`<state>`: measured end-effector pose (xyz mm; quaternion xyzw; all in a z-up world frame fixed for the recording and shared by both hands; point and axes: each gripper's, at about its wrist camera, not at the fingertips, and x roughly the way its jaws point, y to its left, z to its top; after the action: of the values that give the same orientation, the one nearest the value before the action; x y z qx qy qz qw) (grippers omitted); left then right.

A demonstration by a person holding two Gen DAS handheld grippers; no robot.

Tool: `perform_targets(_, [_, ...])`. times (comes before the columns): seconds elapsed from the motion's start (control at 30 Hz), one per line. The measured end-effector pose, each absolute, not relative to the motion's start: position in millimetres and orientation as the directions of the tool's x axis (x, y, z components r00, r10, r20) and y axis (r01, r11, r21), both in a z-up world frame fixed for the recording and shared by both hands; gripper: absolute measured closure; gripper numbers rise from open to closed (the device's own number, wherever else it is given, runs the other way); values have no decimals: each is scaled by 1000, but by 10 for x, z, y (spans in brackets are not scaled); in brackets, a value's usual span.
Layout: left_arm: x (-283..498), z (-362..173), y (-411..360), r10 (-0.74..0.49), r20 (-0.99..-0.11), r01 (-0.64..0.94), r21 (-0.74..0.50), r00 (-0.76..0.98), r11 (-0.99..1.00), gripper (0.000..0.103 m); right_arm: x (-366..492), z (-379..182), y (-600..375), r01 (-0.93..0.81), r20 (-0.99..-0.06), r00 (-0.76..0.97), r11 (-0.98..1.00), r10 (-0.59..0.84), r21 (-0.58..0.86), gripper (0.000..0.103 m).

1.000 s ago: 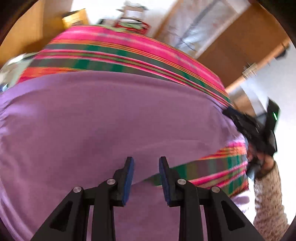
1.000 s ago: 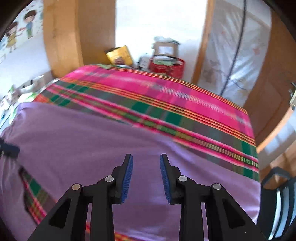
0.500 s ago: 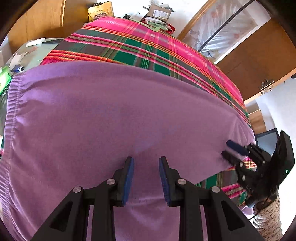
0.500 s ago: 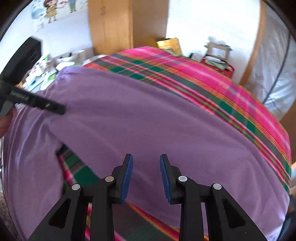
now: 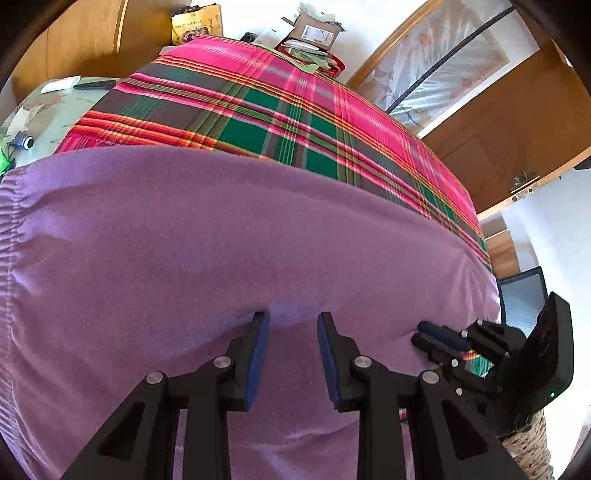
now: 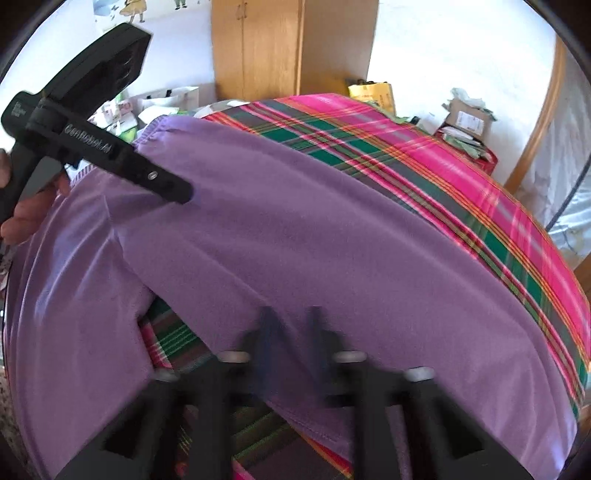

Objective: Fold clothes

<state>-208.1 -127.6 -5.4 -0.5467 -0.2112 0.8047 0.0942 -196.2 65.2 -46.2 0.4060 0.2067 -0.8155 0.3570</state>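
A purple garment (image 5: 229,251) is lying spread across a desk covered by a pink, green and grey plaid cloth (image 5: 295,122), filling the near half of both wrist views. In the left wrist view its gathered, ribbed edge is running down the far left side. Beyond that edge, on a bare pale patch of the desk (image 5: 55,110), a white paper scrap, a dark flat remote-like thing (image 5: 94,85) and a small dark cap are lying. A yellow printed bag (image 5: 195,26) and a cardboard box (image 5: 314,31) are standing at the far end of the cloth.

The left claw (image 5: 293,323) is pointing down onto the middle of the garment, its jaws standing apart with their blue pads clear of each other; the fingertips are resting on or just over the fabric, and nothing is pinched between them. To its right the right claw (image 5: 428,332) is reaching in at the garment's right-hand edge, a patterned sleeve (image 5: 532,443) behind it.

In the right wrist view the left claw (image 6: 181,194) is coming in from the upper left, a hand (image 6: 29,214) gripping its handle. Near the bottom left, a gap in the garment is exposing a strip of plaid cloth. The right claw (image 6: 291,325) is motion-blurred; its jaws are closing with a fold of the purple fabric between them, though whether the pads are pressing on it cannot be told. A wooden wardrobe (image 6: 291,48) is standing behind the desk.
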Motion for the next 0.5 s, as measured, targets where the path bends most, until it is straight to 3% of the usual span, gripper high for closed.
perform_targets(0.23, [-2190,-69,-1311,397,-832,70,-456,-388,-887,75,-2009,-430,638,708,-796,-469,-701,-382,-81,99])
perform_targets(0.33, [-2244,-78,-1291,402,-828,64,-460,-391,-885,75,-2132,-469,648,639,-789,-540,-753,-292,-158,101])
perform_targets(0.5, [-2280,-90,-1318,420,-815,65,-483,-400,-873,75,-2178,-427,728,650,-793,-466,-760,-392,-6,98])
